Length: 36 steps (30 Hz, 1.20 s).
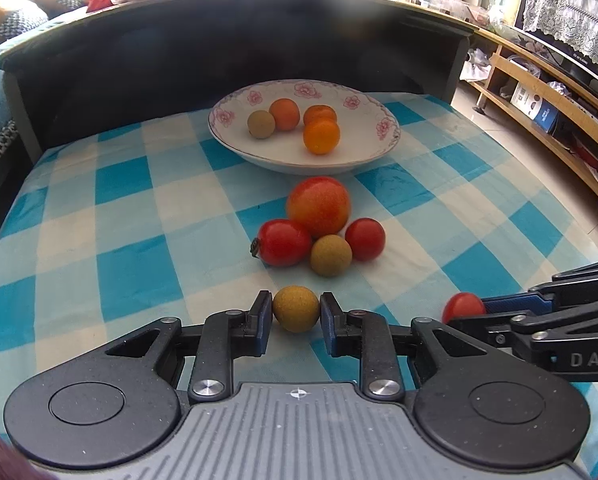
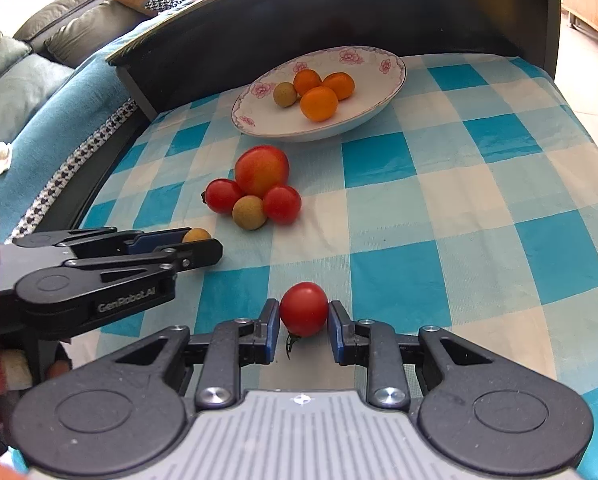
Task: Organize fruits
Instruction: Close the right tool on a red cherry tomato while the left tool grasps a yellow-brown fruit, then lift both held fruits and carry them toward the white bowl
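Two grippers, one fruit in each

Four loose fruits sit bunched in the middle of the blue-and-white checked tablecloth (image 1: 111,240), between the grippers and the white floral-rimmed bowl (image 1: 235,104): a large red-orange tomato (image 1: 319,206), two small red cherry tomatoes (image 1: 283,242) either side of it, and a tan round longan (image 1: 331,256) at the front, all touching. This cluster lies straight across the path to the bowl. The bowl itself holds three small oranges (image 1: 321,136) and another tan longan (image 1: 261,124), and stands close to a dark curved backboard (image 1: 219,48).

Nearer, the left gripper (image 1: 296,312) has its blue pads (image 1: 265,316) pressed against a yellowish-tan round longan (image 1: 296,309). Off to its right, the right gripper (image 2: 303,314) is closed the same way on a small red cherry tomato with a green stem (image 2: 303,309). Both fruits are low over the cloth; whether they touch it I cannot tell.
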Motion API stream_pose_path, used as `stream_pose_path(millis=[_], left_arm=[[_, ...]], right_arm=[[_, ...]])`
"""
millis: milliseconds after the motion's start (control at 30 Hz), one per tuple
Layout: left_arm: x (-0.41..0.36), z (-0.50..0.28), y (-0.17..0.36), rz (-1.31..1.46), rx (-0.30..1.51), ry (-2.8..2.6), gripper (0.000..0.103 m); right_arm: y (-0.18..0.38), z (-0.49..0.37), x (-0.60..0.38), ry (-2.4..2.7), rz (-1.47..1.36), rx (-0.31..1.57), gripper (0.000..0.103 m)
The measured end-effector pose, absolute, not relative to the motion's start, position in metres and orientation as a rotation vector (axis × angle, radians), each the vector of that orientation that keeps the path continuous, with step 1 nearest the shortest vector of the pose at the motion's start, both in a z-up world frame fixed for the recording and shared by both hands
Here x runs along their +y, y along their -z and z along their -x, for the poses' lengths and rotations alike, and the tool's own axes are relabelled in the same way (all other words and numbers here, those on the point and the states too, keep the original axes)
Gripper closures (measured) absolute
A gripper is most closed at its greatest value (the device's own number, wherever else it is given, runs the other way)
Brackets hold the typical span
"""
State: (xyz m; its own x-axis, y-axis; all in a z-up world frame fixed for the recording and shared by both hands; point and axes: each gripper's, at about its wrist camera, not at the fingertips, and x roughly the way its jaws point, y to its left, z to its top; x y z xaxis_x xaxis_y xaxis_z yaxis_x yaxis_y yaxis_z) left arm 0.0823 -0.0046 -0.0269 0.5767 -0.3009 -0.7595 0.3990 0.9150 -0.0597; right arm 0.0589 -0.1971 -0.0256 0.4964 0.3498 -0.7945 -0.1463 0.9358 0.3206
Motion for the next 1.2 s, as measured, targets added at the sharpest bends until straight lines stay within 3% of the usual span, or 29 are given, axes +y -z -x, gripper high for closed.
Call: stream_pose_path(millis=[633,900,1200], left_arm=[[-0.014,-0.054,0.033,-0.176,0.877,0.456,0.066],[-0.015,-0.055,0.034,-0.174,0.865,0.461,0.053],[-0.012,-0.053,0.033,-0.179,0.861,0.438,0.055]], right_arm=[[0.021,-0.039,-0.171,-0.272,-0.050,1.019,0.073],[0.022,-0.042,-0.173,-0.277,-0.070,1.018,0.073],[0.021,-0.046,-0.172,-0.289,-0.090,1.017,0.067]])
